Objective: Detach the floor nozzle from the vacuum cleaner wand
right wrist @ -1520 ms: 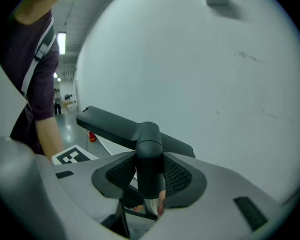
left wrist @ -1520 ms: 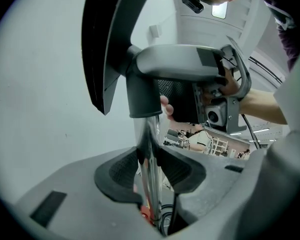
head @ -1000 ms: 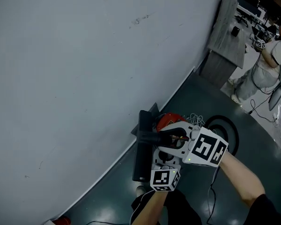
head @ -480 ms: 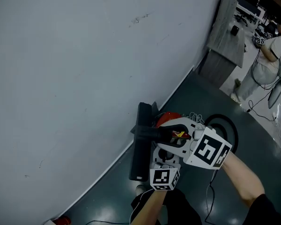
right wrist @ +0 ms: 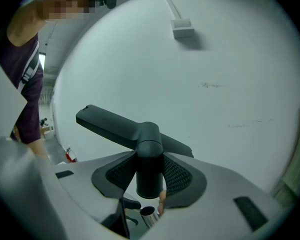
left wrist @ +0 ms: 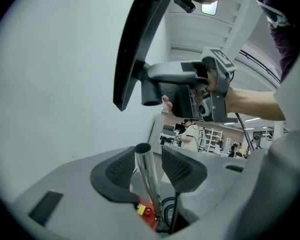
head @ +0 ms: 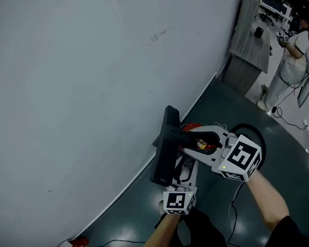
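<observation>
Nozzle's off! The right gripper [right wrist: 149, 173] is clamped on the floor nozzle [right wrist: 148, 139] by its neck, just above the wand [left wrist: 151, 189]. The left gripper [left wrist: 149, 165] is opening its jaws, with the wand between them.

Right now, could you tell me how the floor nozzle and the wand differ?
The floor nozzle is black plastic with a wide flat head; the wand is a thin shiny metal tube. The floor nozzle is clamped by its neck in the right gripper and held high; the wand stands below it, between the opening jaws of the left gripper. Both show an open tube end, and they are apart.
</observation>
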